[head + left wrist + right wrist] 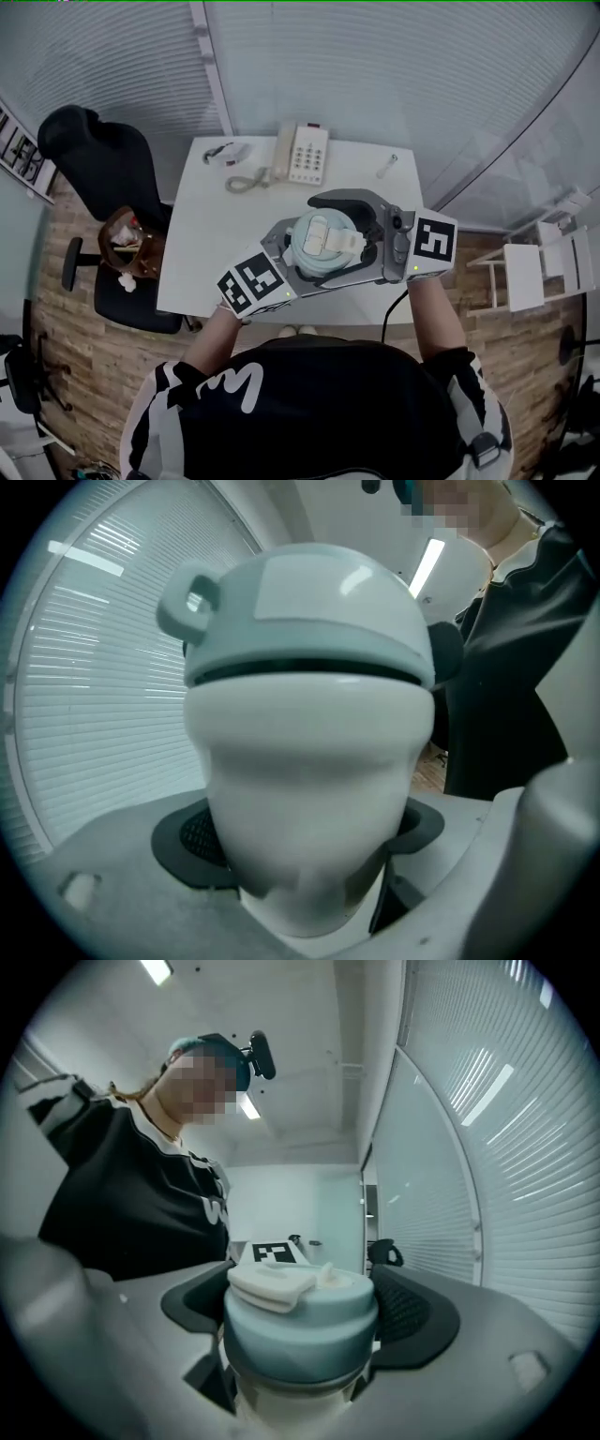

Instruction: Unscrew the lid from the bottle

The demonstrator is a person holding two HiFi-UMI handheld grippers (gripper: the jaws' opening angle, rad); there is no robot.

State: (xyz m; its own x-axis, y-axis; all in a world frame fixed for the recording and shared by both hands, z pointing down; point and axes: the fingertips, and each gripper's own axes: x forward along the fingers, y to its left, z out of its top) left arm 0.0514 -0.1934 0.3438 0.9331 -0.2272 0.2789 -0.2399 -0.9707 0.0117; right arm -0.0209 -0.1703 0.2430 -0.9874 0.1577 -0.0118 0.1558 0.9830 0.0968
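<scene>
Left gripper (305,846) is clamped on the white body of the bottle (309,761), dark pads pressed in on both sides. Right gripper (302,1330) has its jaws closed round the pale blue lid (323,242), which sits on top of the bottle with a dark seam showing between the two. In the right gripper view you can see a white flip cap (272,1283) on the lid, and in the left gripper view there's a little loop (190,602) sticking out of the lid's side.

From the head view the bottle is held up in the air between both grippers, over the near edge of the white table (211,244) and close to the person's chest. It isn't resting on anything.

On the far side of the table there's a desk phone (302,155) with its curly cord. A black office chair (103,159) stands to the left of the table, with a brown bag (127,246) on its seat. Blinds (394,66) run along behind everything.
</scene>
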